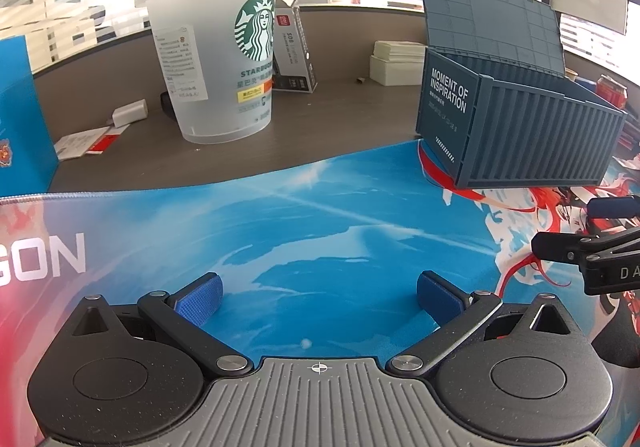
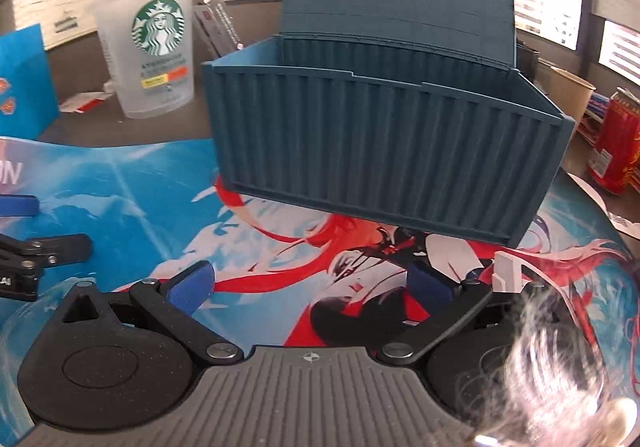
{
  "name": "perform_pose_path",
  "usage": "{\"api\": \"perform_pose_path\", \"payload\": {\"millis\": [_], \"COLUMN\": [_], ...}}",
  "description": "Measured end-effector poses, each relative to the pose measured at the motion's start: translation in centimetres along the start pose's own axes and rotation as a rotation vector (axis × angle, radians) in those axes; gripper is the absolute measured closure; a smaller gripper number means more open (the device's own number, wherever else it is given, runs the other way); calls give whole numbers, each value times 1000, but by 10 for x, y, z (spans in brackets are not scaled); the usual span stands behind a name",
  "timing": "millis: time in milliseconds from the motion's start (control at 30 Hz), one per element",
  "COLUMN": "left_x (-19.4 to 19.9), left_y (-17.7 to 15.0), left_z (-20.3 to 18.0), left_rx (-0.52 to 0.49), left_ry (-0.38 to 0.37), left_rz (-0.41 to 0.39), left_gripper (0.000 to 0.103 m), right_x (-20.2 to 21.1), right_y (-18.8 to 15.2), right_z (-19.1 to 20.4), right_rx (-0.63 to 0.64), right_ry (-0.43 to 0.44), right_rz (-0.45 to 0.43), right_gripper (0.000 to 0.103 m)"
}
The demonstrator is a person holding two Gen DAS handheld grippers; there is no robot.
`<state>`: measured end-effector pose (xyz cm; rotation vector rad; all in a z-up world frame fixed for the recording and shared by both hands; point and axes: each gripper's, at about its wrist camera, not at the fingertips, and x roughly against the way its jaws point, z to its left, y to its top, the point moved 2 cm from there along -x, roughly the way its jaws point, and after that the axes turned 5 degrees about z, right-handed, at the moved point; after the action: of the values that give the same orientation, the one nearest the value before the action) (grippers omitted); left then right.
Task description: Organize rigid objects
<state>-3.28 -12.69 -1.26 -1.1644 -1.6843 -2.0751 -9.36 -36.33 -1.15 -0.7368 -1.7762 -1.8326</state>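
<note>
Grey tabletop [image 1: 340,119] under printed mat [image 1: 320,215]. From left wrist: left claw [image 1: 319,297] apart, empty; container box [image 1: 520,127] open beyond. From right wrist: right claw [image 2: 310,285] apart, empty; white block [image 2: 507,270] beside it, seemingly not yet stored.

You have the blue container-style box [image 2: 380,151] resting on the printed mat, ribbed walls, lid hinged up and standing open behind; white lettering "MOMENT OF INSPIRATION" on its short end.
</note>
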Motion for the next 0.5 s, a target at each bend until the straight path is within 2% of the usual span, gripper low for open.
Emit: {"api": "perform_pose_path", "payload": {"millis": [267,500], "left_x": [0,0], "left_y": [0,-1], "left_z": [-2,-2], "left_rx": [31,33], "left_ry": [33,36], "left_rz": [0,0], "left_gripper": [0,0], "right_x": [-4,-4], "right_y": [4,7], "right_z": [2,2], "right_rx": [-54,-68], "right_ry": [-65,-80], "right_rz": [1,2], "right_gripper": [0,0]}}
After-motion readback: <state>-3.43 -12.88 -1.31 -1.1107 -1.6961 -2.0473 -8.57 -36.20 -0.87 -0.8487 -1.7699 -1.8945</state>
